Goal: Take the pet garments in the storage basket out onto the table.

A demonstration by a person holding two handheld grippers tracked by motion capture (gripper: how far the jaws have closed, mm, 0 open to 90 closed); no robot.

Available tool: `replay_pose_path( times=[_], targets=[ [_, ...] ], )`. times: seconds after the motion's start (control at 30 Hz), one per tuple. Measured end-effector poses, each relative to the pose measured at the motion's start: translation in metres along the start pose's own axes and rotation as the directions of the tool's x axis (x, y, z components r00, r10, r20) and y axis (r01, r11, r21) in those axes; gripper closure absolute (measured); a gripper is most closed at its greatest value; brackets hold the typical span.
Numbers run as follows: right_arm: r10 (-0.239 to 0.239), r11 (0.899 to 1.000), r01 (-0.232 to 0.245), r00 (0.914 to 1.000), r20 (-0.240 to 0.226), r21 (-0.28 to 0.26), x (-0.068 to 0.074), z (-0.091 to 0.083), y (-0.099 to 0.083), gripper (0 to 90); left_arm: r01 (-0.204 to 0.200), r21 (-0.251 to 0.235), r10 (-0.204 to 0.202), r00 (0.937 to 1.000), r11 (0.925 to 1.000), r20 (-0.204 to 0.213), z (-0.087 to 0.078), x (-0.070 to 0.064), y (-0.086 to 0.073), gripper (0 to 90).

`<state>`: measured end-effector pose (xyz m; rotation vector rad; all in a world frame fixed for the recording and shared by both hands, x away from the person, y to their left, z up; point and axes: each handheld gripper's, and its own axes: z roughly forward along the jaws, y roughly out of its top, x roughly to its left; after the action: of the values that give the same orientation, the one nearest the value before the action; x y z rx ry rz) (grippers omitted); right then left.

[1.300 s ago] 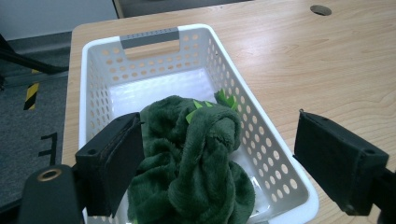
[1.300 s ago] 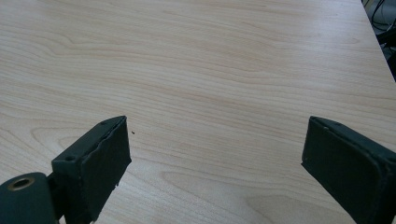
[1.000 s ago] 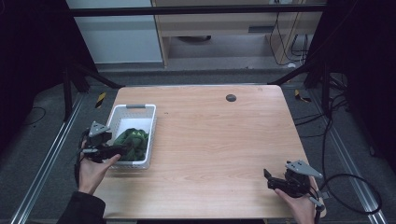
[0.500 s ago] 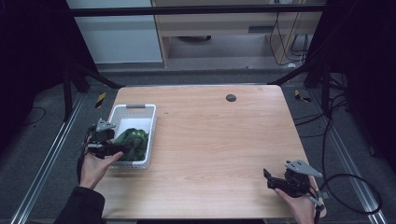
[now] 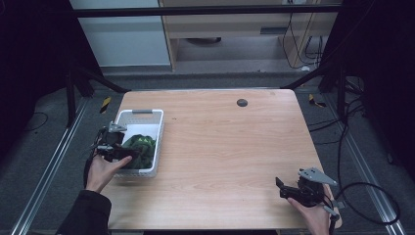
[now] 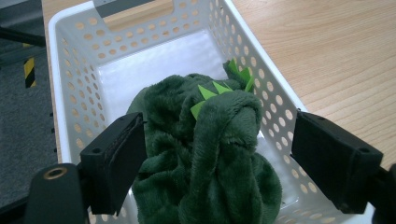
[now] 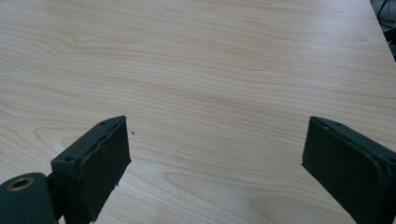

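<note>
Green plush toy (image 6: 210, 154) between open left tool (image 6: 224, 158)

Green plush toy (image 6: 205, 158) — bunched in basket (image 6: 70, 107)

Green plush toy (image 6: 205, 154) in the white perforated basket (image 6: 70, 84), between wide-apart black fingers (image 6: 116, 163).

A light wooden table (image 5: 220, 147) carries a white perforated basket (image 5: 147, 117) near its left edge and a small dark disc (image 5: 242, 103) near its far edge.
</note>
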<state>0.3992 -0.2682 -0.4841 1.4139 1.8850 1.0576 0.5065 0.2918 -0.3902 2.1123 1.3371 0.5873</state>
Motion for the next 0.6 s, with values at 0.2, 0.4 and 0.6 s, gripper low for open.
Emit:
replay_pose_path(
  times=[0.2, 0.4, 0.6],
  targets=[
    [-0.008, 1.0, 0.008, 1.0, 0.002, 0.0, -0.001, 0.001, 0.0, 7.6, -0.002, 0.022, 0.003, 0.9999, 0.9998, -0.01, 0.005, 0.001, 0.001, 17.5],
    [-0.01, 1.0, 0.01, 0.9999, -0.003, 0.008, -0.001, 0.002, -0.001, 7.5, -0.018, 0.062, 0.019, 0.9997, 0.9979, -0.015, 0.009, 0.003, 0.005, 18.9],
    [-0.012, 1.0, 0.012, 0.9999, -0.007, 0.013, -0.001, 0.002, -0.001, 7.5, -0.022, 0.1, 0.023, 0.9997, 0.9947, -0.006, 0.015, 0.004, 0.007, 19.6]
  ],
)
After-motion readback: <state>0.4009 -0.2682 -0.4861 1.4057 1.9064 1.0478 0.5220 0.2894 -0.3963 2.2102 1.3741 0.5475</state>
